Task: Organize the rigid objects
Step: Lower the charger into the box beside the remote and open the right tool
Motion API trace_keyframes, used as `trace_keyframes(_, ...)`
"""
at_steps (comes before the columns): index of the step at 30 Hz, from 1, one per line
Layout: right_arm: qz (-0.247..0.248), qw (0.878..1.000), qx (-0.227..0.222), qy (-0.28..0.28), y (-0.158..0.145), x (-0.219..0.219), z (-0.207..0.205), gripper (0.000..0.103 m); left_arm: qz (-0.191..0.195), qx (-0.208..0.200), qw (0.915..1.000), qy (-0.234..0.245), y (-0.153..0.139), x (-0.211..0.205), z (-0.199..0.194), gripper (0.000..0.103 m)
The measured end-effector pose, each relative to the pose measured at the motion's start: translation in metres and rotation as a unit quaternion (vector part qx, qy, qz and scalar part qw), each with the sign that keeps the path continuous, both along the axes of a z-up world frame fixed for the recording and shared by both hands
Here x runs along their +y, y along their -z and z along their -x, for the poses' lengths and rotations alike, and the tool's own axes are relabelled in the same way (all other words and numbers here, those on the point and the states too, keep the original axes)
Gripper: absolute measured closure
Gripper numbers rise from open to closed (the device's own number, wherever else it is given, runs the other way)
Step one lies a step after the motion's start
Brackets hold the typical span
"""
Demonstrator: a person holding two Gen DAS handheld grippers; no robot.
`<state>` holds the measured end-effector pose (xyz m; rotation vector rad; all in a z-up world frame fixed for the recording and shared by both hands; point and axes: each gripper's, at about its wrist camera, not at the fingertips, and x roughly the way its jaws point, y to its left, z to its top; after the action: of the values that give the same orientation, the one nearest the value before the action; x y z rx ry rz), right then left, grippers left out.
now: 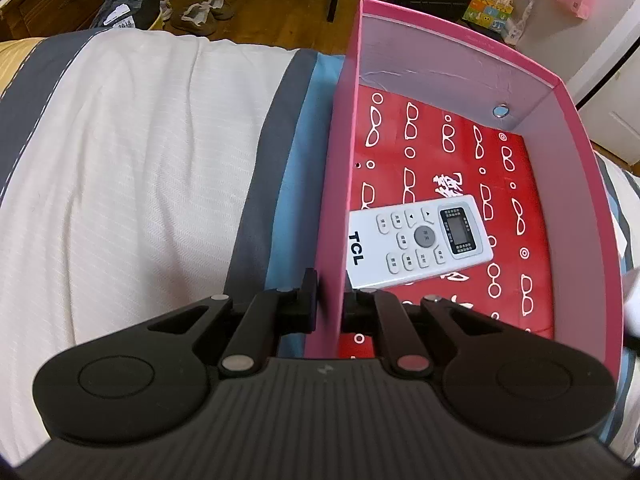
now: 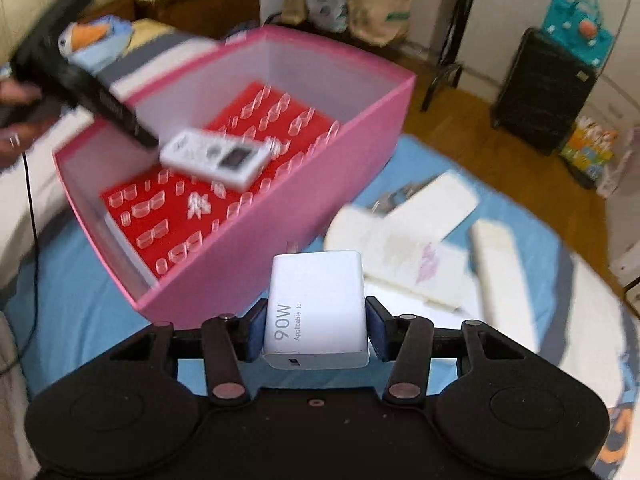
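A pink box (image 1: 576, 216) stands on the bed, with a red glasses-patterned item (image 1: 520, 184) on its floor and a white TCL remote (image 1: 420, 240) lying on that. My left gripper (image 1: 330, 304) is shut on the box's left wall, one finger outside and one inside. In the right wrist view the box (image 2: 320, 184) and the remote (image 2: 218, 156) show ahead, with the left gripper (image 2: 148, 142) on the box's far left wall. My right gripper (image 2: 316, 324) is shut on a white 90W charger (image 2: 316, 308), held above the blue sheet in front of the box.
Several white flat objects (image 2: 436, 240) lie on the blue sheet (image 2: 80, 312) to the right of the box. A white blanket (image 1: 140, 160) covers the bed to the left. A black suitcase (image 2: 540, 92) and bags stand on the wooden floor beyond.
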<state>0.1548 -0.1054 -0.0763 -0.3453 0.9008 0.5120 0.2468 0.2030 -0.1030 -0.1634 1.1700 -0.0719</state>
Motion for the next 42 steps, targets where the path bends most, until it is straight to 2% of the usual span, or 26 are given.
trace_keyframes(3, -0.032, 0.999, -0.019, -0.006, -0.028, -0.001, 0.001, 0.048, 0.000, 0.001, 1.0000, 0.002, -0.001, 0.000, 0.000, 0.095)
trace_keyframes(5, -0.050, 0.998, -0.029, -0.033, -0.044, 0.009, 0.001, 0.048, 0.000, -0.001, 1.0000, 0.004, -0.001, 0.000, 0.001, 0.095)
trace_keyframes(7, -0.062, 0.995, -0.019, -0.073, -0.051, 0.026, -0.003, 0.048, 0.000, -0.004, 1.0000, 0.006, -0.002, 0.000, 0.002, 0.095)
trace_keyframes(12, -0.030, 0.984, 0.056, -0.167, -0.023, 0.089, -0.029, 0.048, 0.002, -0.012, 0.9999, 0.008, -0.002, 0.001, 0.004, 0.095)
trace_keyframes(19, 0.039, 0.959, 0.101, -0.262, 0.013, 0.152, -0.060, 0.048, 0.008, -0.014, 0.9998, 0.007, -0.003, 0.003, 0.003, 0.095)
trace_keyframes(24, 0.051, 0.949, 0.130, -0.282, 0.035, 0.166, -0.073, 0.048, 0.008, -0.020, 0.9997, 0.015, -0.002, 0.003, 0.005, 0.095)
trace_keyframes(26, 0.046, 0.948, 0.138, -0.284, 0.037, 0.171, -0.076, 0.048, 0.011, -0.021, 0.9996, 0.014, -0.002, 0.005, 0.005, 0.094)
trace_keyframes(31, 0.035, 0.936, 0.158, -0.313, 0.038, 0.182, -0.081, 0.048, 0.015, -0.020, 0.9996, 0.009, -0.002, 0.005, 0.005, 0.094)
trace_keyframes(38, 0.034, 0.932, 0.168, -0.319, 0.051, 0.193, -0.087, 0.048, 0.018, -0.021, 0.9996, 0.011, -0.002, 0.005, 0.005, 0.094)
trace_keyframes(42, 0.050, 0.928, 0.172, -0.326, 0.064, 0.202, -0.086, 0.048, 0.016, -0.023, 0.9996, 0.011, -0.003, 0.005, 0.006, 0.094)
